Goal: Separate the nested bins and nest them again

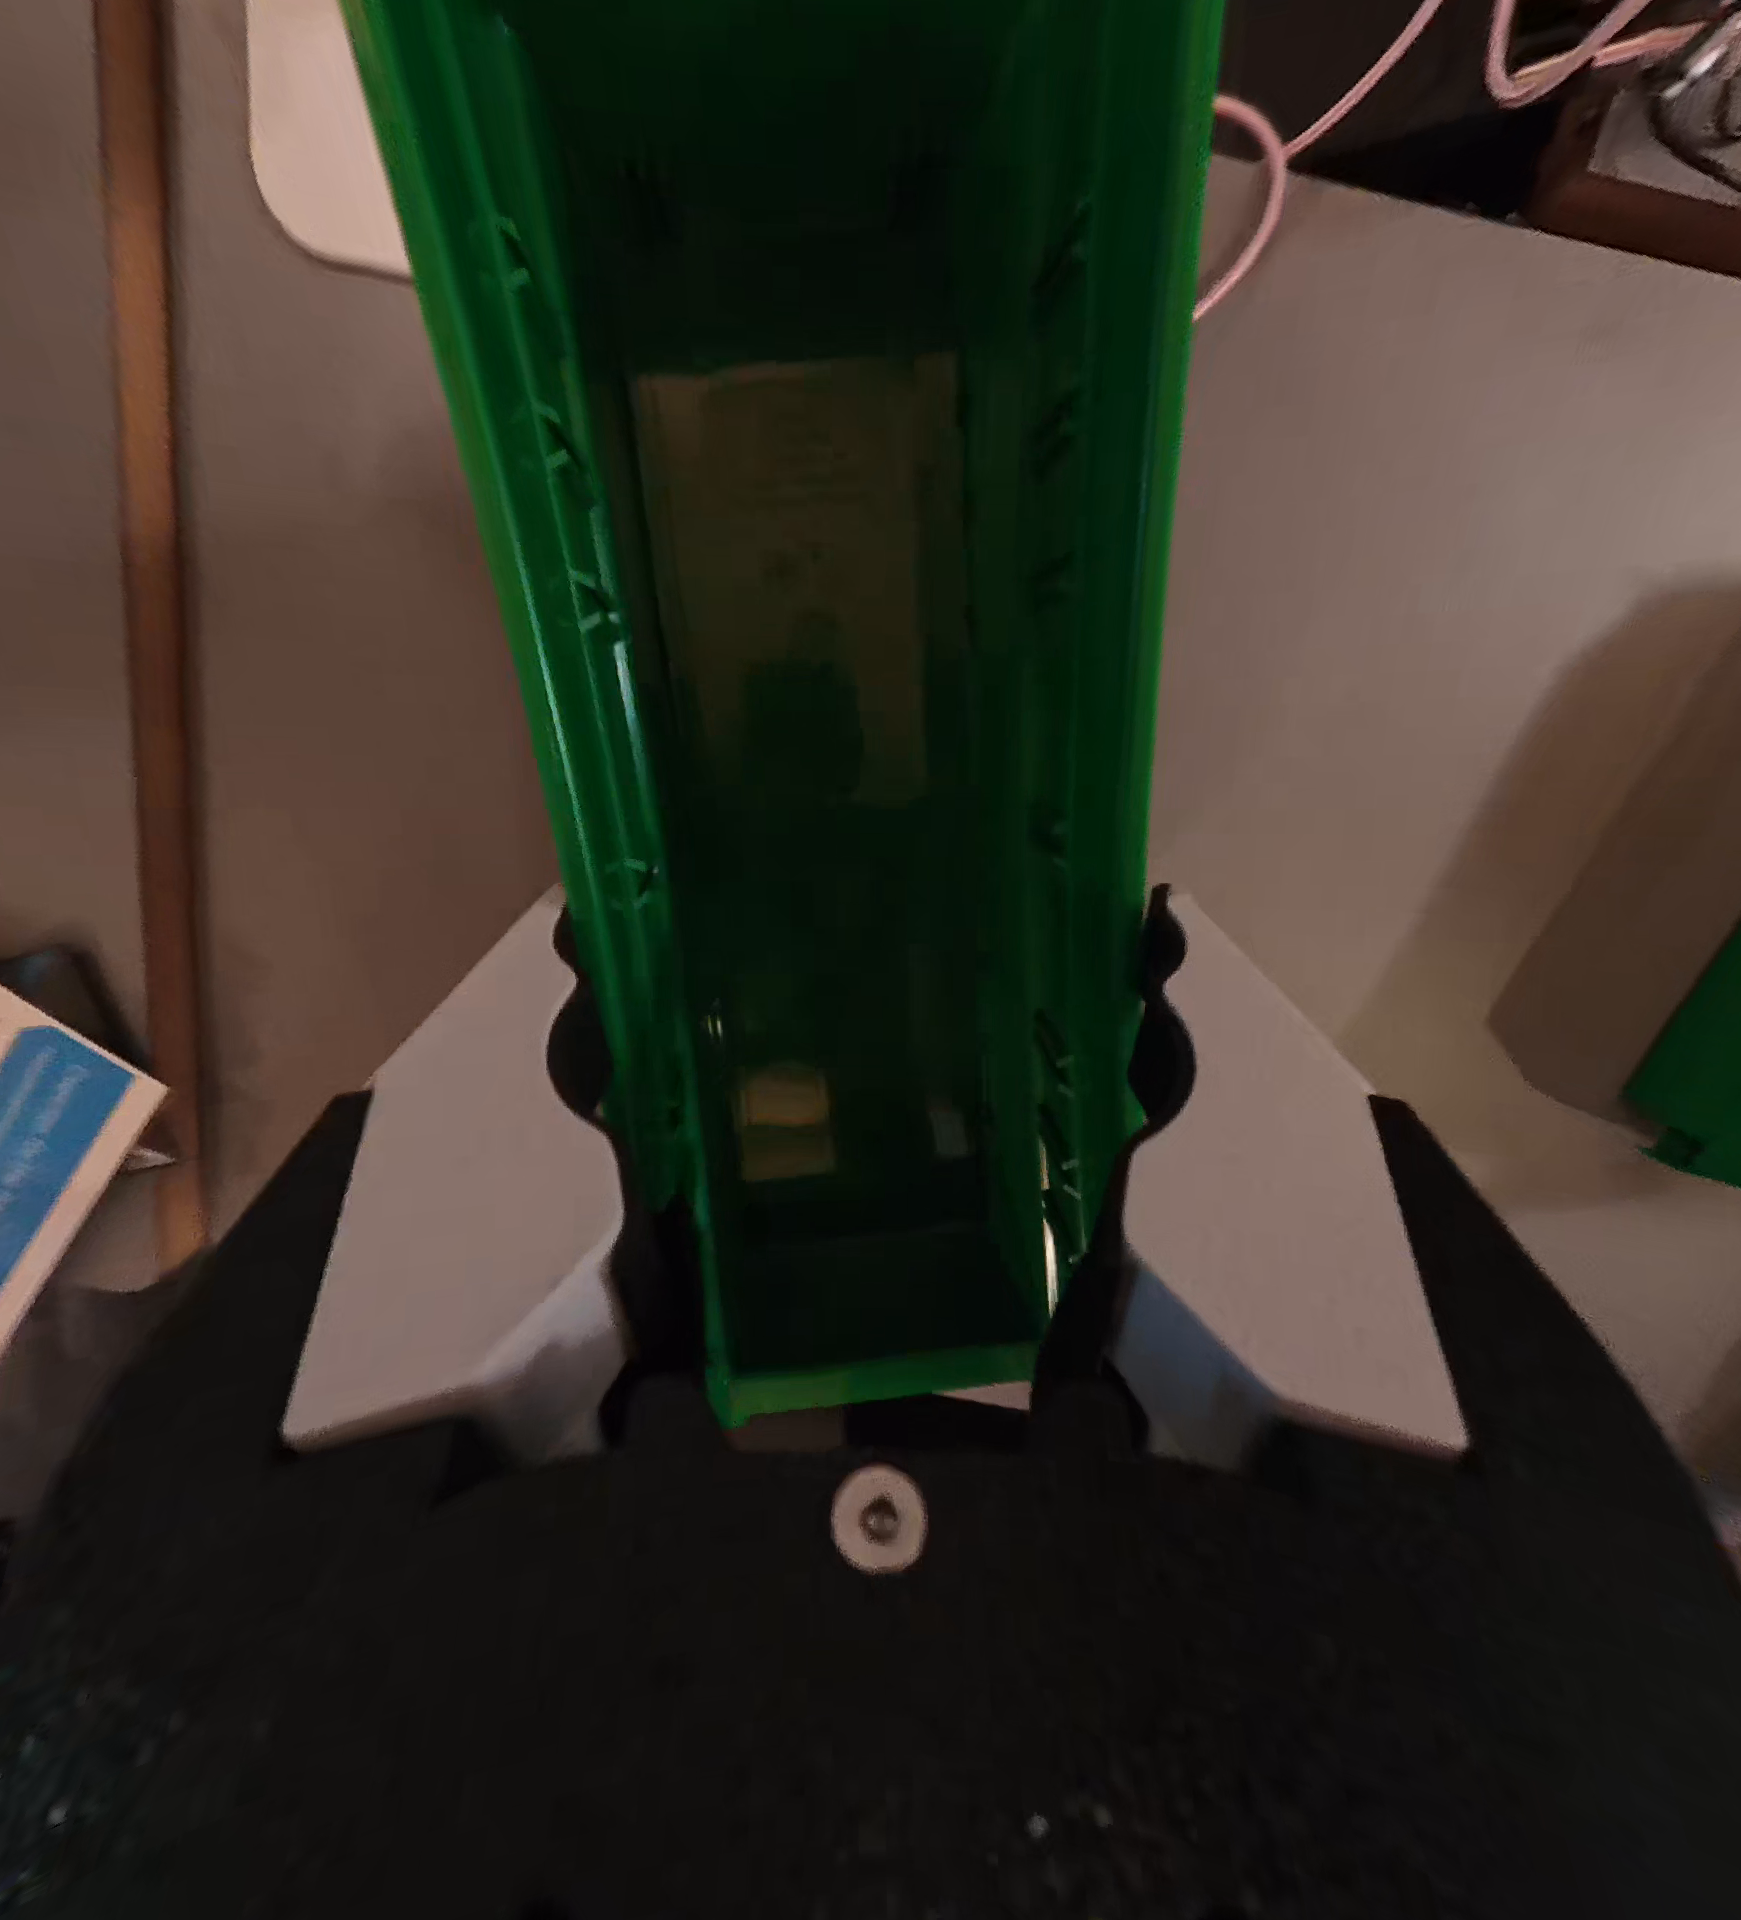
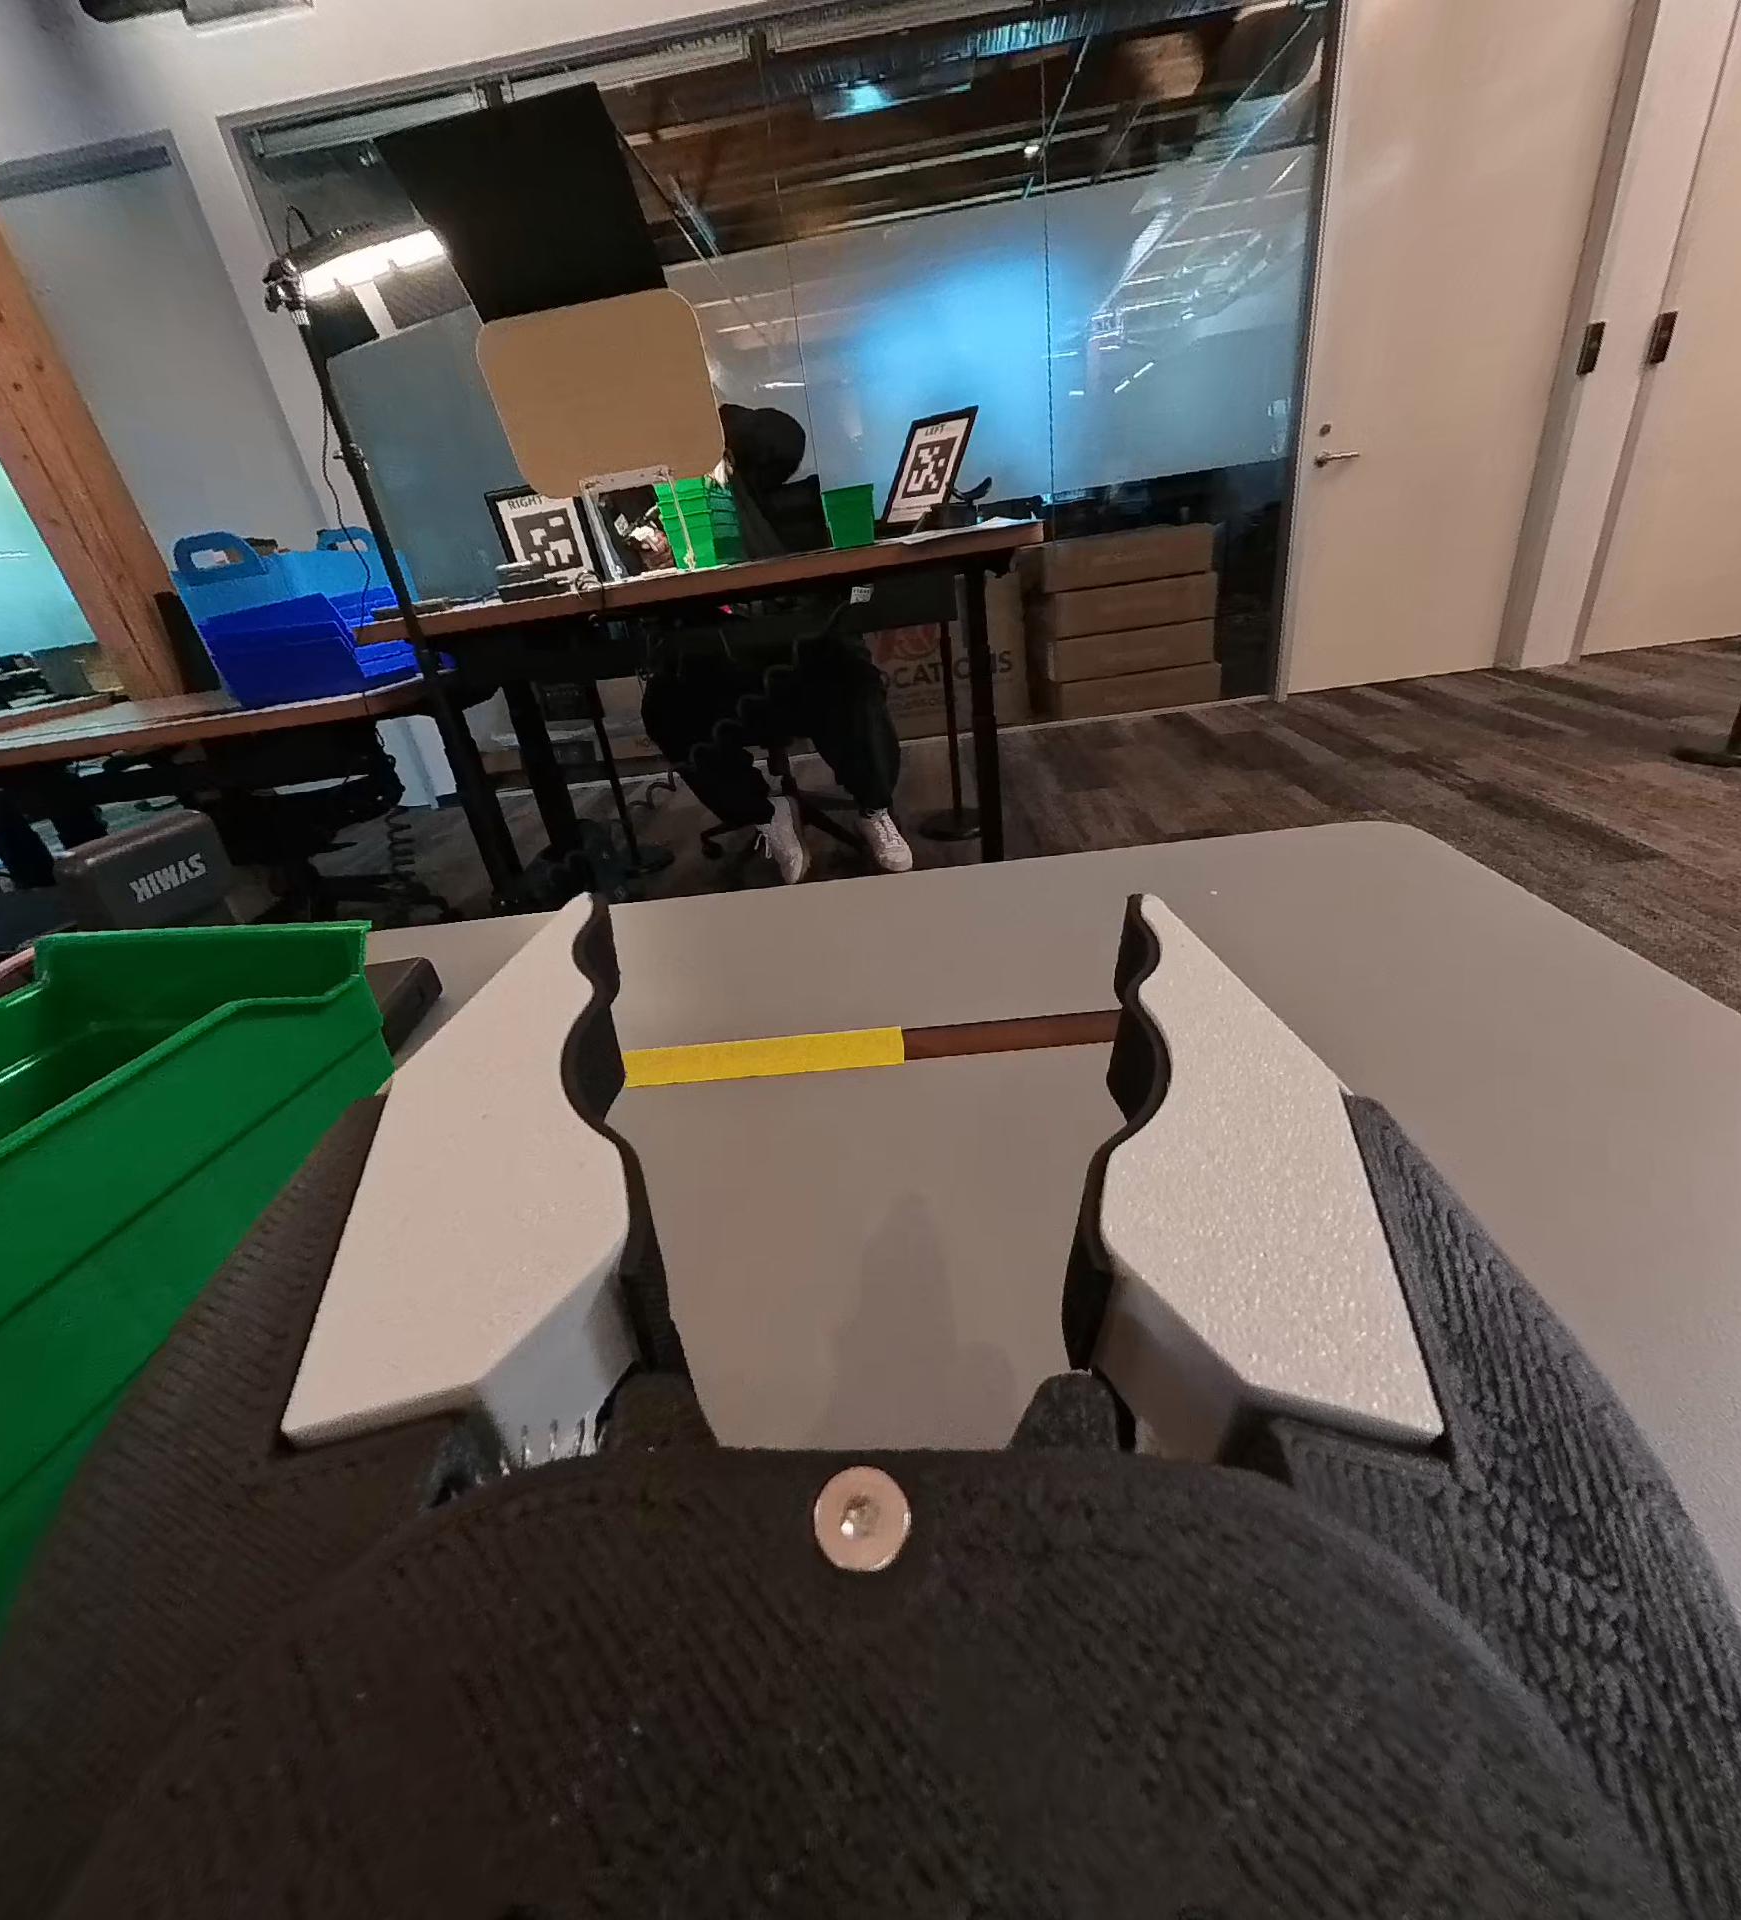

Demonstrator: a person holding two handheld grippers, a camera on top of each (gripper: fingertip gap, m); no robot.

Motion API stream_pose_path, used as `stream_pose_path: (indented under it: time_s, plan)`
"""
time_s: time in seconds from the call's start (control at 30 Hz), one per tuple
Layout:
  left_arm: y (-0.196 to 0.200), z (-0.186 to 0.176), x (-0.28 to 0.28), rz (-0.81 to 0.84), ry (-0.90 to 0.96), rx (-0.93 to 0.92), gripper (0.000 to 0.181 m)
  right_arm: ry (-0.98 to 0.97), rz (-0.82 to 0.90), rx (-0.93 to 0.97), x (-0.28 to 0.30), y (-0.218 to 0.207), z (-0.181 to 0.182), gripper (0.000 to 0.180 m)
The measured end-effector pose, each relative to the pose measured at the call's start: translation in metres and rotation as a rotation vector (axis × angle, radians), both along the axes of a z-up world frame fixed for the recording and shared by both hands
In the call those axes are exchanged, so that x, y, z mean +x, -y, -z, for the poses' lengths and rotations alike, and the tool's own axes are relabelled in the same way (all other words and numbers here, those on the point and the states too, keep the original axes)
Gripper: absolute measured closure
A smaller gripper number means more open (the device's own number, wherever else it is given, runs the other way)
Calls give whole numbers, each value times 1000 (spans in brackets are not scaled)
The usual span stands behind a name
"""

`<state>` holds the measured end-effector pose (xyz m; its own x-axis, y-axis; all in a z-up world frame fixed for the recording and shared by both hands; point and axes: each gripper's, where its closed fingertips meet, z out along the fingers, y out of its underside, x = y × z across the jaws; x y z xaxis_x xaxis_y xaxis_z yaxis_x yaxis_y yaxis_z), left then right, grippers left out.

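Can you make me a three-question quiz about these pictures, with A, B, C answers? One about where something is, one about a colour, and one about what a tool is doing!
1. In the right wrist view, where are the bins?
A. left of the tool
B. right of the tool
C. between its fingers

2. What colour is the tape on the table edge?
A. red
B. yellow
C. blue

3. What is the left tool doing?
A. hanging open
B. gripping a bin
C. holding a book

Answers:
1 A, the bins sit left of the right tool.
2 B, the tape is yellow.
3 B, the left tool is shut on a green bin.
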<state>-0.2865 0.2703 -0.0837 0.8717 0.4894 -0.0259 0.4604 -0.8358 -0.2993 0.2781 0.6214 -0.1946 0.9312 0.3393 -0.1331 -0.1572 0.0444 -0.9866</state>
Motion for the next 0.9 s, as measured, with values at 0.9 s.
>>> stream_pose_path:
  time_s: [0.9]
  plan:
    - [-149, 152, 257, 453, 236, 61, 75, 38, -15, 1, -6, 0, 1, 83]
